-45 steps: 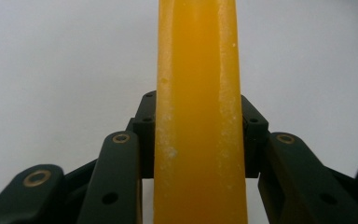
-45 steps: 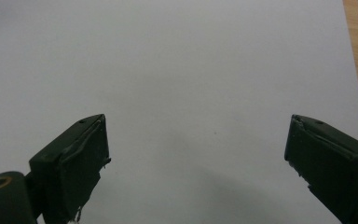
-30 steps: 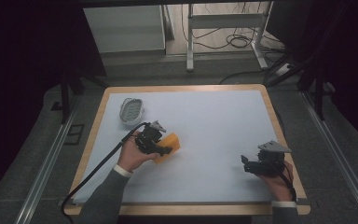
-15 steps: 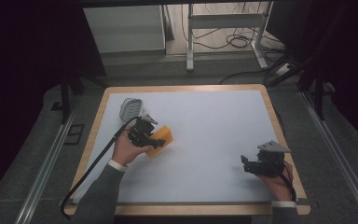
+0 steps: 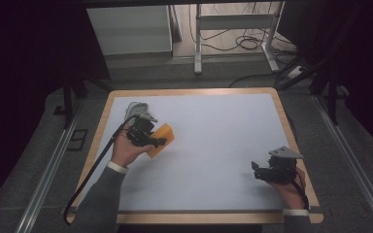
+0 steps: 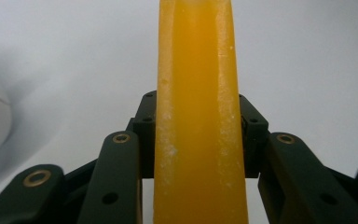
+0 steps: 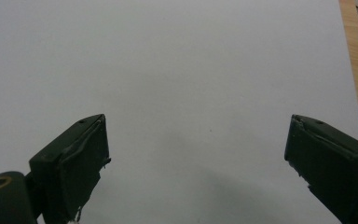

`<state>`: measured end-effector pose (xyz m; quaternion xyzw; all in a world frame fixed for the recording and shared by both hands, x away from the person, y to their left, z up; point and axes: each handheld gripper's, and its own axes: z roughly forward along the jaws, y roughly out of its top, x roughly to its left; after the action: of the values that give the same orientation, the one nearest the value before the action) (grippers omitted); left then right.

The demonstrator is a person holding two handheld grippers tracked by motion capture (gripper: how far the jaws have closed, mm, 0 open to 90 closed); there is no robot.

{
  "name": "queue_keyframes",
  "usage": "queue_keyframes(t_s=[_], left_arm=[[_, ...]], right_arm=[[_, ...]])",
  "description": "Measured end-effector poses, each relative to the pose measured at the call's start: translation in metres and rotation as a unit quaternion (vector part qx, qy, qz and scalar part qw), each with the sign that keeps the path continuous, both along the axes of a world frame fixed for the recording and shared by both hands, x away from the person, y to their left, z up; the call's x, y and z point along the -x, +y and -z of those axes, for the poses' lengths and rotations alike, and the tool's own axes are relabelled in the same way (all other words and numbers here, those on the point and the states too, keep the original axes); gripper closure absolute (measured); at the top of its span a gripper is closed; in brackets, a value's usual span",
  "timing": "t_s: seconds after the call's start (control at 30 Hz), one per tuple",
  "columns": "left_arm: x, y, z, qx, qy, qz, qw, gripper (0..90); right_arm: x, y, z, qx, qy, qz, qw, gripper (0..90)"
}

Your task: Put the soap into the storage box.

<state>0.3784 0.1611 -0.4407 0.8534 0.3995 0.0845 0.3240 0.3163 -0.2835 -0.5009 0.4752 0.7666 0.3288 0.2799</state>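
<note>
A: Your worktop (image 5: 213, 145) is mostly bare white inside its wooden rim, with open room across the middle and right.
B: Containers?
A: A grey dish (image 5: 137, 109) near the left edge; I can't tell what's in it.
B: And my grippers?
A: Your left gripper (image 5: 151, 140) clamps the orange block (image 5: 161, 139), now nearer that dish than before. Your right gripper (image 5: 258, 172) stands wide, near the right rim.

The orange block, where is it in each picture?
High view: the orange block sits left of centre, in the left gripper.
Left gripper view: it rises up the middle, clamped between both jaws.
Right gripper view: not in it.
Shared landmark: the white table top.
</note>
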Motion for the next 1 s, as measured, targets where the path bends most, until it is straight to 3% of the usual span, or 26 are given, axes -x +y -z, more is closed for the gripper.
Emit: queue_keyframes(t_s=[0.43, 1.0], left_arm=[[-0.012, 0.019, -0.009, 0.016, -0.001, -0.027, 0.9995, 61.1], [-0.031, 0.029, -0.017, 0.01, -0.003, -0.048, 0.9988, 61.1]], right_arm=[[0.0, -0.001, 0.0, 0.0, 0.0, 0.001, 1.0, 6.3], [0.0, -0.001, 0.001, 0.001, 0.001, 0.003, 1.0, 6.4]])
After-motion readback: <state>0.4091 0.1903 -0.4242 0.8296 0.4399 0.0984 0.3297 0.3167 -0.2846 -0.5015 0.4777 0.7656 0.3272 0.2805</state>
